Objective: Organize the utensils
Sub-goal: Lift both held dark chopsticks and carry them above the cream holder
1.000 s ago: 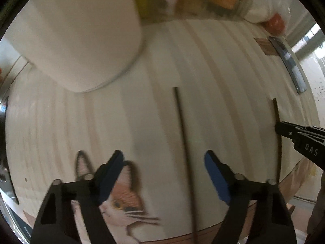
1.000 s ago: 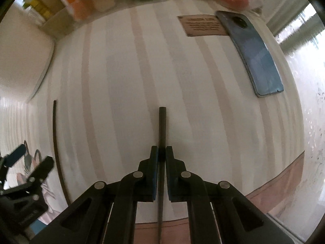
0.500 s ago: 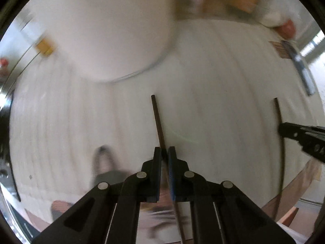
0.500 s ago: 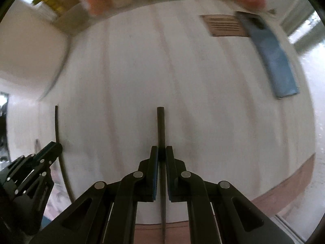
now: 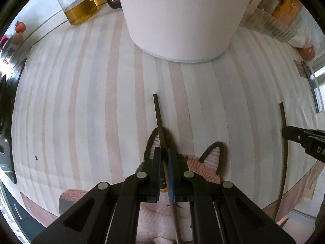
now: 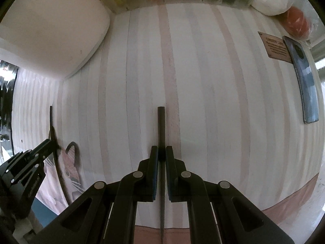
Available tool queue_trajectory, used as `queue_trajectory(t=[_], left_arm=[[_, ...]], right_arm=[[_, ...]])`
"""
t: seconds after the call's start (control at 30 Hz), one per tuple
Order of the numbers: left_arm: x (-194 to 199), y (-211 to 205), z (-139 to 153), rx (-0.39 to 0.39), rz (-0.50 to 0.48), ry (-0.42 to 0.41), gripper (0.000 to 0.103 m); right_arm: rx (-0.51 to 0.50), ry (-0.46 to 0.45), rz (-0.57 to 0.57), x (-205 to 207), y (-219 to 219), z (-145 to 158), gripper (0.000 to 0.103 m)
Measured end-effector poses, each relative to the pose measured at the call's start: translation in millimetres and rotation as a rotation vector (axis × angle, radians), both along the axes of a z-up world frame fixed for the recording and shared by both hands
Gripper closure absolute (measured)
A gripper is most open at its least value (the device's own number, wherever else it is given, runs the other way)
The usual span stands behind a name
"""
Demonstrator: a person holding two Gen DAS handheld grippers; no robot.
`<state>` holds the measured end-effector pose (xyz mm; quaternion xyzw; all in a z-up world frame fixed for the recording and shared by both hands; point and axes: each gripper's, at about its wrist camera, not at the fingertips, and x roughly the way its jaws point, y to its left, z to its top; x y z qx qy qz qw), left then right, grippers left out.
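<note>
Left chopstick: a thin dark brown wooden chopstick [image 5: 160,126], long axis running along the gripper's fingers, blunt end pointing away from the camera toward the white cylindrical container [image 5: 182,16]; it tilts slightly left of the finger line.
Left chopstick position: above the pale pink-and-grey striped tablecloth [image 5: 81,101], over the pink knitted cat-face mat [image 5: 203,162].
Left gripper [image 5: 165,152]: jaws drawn together and clamped on the left chopstick, which passes between the blue pads [image 5: 170,162].
Right chopstick: a matching thin dark chopstick [image 6: 161,126], long axis in line with the fingers, blunt end pointing away, tapered end running back under the camera.
Right chopstick position: above the bare striped cloth, well apart from the blue-grey phone [image 6: 306,85] at the right edge.
Right gripper [image 6: 161,154]: jaws pressed together and clamped on the right chopstick.
Relation: the two chopsticks lie roughly parallel and well apart.
Change, left: a second ago the left jaws stood wide apart with the chopstick lying between them untouched; they have since closed on it, and the white container now fills more of the upper view.
Change, right: grip unchanged; the phone sits nearer the view's right edge.
</note>
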<state>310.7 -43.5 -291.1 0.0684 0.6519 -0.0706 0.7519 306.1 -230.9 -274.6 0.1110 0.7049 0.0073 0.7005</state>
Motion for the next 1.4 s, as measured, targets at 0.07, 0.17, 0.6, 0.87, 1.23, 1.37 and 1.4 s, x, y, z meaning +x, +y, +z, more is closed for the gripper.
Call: queue_trajectory(t=[0.07,0.17,0.6,0.87,1.23,1.37,1.4], left_arm=[[5,0,0,-0.005,-0.003,0.0,0.098],[18,8,1,-0.009,0.0,0.001,0.098],[15,4,2,-0.011,0.001,-0.001,0.098],[9,-1,2,-0.009,-0.001,-0.029,0.099],[-6,12,54,-0.085,0.031,-0.128,0.1],[-14,13,80,-0.109,0.023,-0.182,0.1],[-16,13,86,-0.114,0.021,-0.195,0.1]], right_arm=[[-0.007,0.009,0.008,2,-2,-1,0.096],[-0.022,0.012,0.013,14,9,-11,0.096],[-0.036,-0.002,0.001,-5,26,-29,0.096],[-0.067,-0.018,0.019,-10,31,-30,0.096],[0.024,-0.185,-0.06,-49,23,0,0.096],[0.031,-0.264,-0.063,-63,23,21,0.096],[0.041,-0.285,-0.063,-67,23,27,0.096]])
